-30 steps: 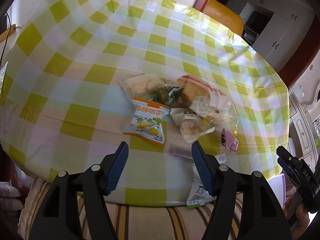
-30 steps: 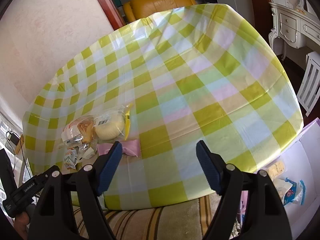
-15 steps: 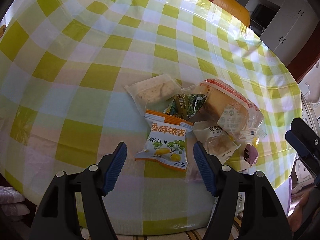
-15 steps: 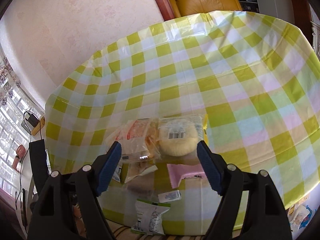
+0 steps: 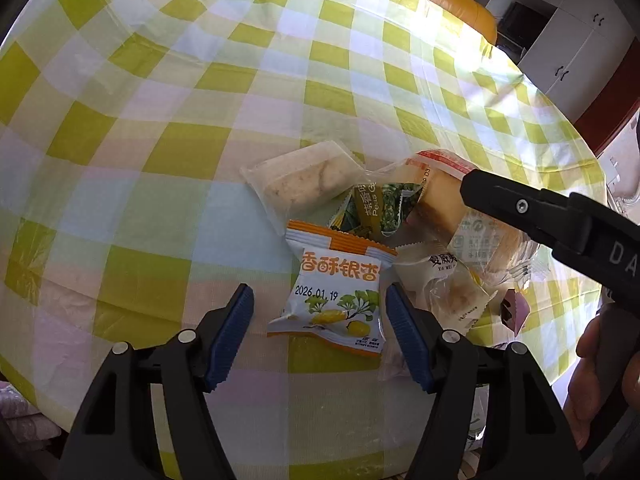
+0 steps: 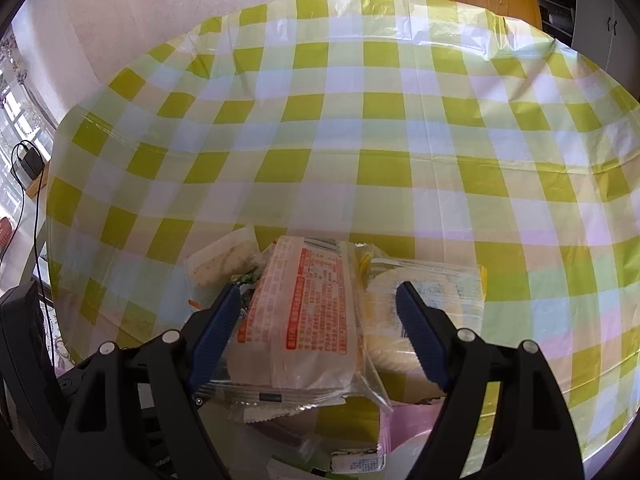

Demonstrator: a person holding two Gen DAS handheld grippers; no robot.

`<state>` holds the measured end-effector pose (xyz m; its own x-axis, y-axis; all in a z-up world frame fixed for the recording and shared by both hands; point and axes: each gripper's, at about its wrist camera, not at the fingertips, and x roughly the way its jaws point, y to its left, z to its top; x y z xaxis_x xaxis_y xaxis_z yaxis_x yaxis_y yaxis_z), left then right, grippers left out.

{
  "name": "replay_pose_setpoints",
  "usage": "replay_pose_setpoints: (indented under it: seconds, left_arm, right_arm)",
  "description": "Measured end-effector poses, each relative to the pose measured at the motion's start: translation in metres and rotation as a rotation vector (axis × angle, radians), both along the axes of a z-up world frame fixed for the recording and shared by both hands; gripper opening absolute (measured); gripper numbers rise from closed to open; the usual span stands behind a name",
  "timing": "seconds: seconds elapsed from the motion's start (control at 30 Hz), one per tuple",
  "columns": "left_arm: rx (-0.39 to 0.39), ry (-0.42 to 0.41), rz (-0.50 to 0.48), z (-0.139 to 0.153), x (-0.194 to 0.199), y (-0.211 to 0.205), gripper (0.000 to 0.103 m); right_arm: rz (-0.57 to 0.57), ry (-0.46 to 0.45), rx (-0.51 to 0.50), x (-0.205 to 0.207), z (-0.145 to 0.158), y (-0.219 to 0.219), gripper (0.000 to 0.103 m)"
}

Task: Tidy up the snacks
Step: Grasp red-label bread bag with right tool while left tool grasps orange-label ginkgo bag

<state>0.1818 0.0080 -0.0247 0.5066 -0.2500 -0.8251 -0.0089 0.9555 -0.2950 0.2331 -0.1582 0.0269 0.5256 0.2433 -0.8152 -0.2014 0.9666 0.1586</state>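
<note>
The left tool is hovering low with its fingers spread apart, straddling the orange-topped packet lying on the checked tabletop. The right tool, also gaping wide (nothing clamped), is reaching over the red-printed bread bag in the snack pile beside it.
</note>
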Motion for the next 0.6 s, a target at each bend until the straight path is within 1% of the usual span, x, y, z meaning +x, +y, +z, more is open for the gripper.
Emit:
replay_pose_setpoints:
  seconds: [0.07, 0.1, 0.13, 0.2, 0.23, 0.3, 0.37, 0.43, 0.6]
  left_arm:
    - [0.003, 0.0, -0.006, -0.001, 0.0, -0.002, 0.065]
    - [0.006, -0.001, -0.009, -0.001, 0.0, -0.003, 0.062]
    - [0.009, -0.001, -0.013, -0.001, 0.0, -0.003, 0.06]
    - [0.014, -0.001, -0.016, -0.001, 0.001, -0.004, 0.053]
    - [0.014, -0.002, -0.017, -0.001, 0.001, -0.004, 0.053]
    - [0.016, -0.003, -0.018, -0.001, 0.001, -0.005, 0.051]
    - [0.019, -0.005, -0.023, -0.001, 0.0, -0.006, 0.05]
    - [0.013, -0.01, -0.02, -0.001, -0.001, -0.005, 0.05]
    - [-0.009, -0.032, 0.002, 0.002, -0.005, 0.001, 0.049]
  right_arm:
    - [0.004, -0.005, -0.026, -0.001, -0.002, 0.003, 0.079]
    - [0.013, -0.006, -0.043, -0.002, -0.004, 0.005, 0.076]
    - [0.025, 0.002, -0.052, -0.002, -0.007, 0.007, 0.065]
    - [0.039, 0.01, -0.056, -0.003, -0.012, 0.01, 0.061]
    - [0.044, 0.014, -0.057, -0.003, -0.013, 0.012, 0.058]
    - [0.048, 0.014, -0.06, -0.004, -0.014, 0.013, 0.056]
    - [0.048, 0.008, -0.061, -0.005, -0.015, 0.012, 0.051]
    - [0.047, 0.004, -0.046, -0.007, -0.015, 0.011, 0.048]
    - [0.043, -0.02, -0.038, -0.014, -0.009, 0.008, 0.046]
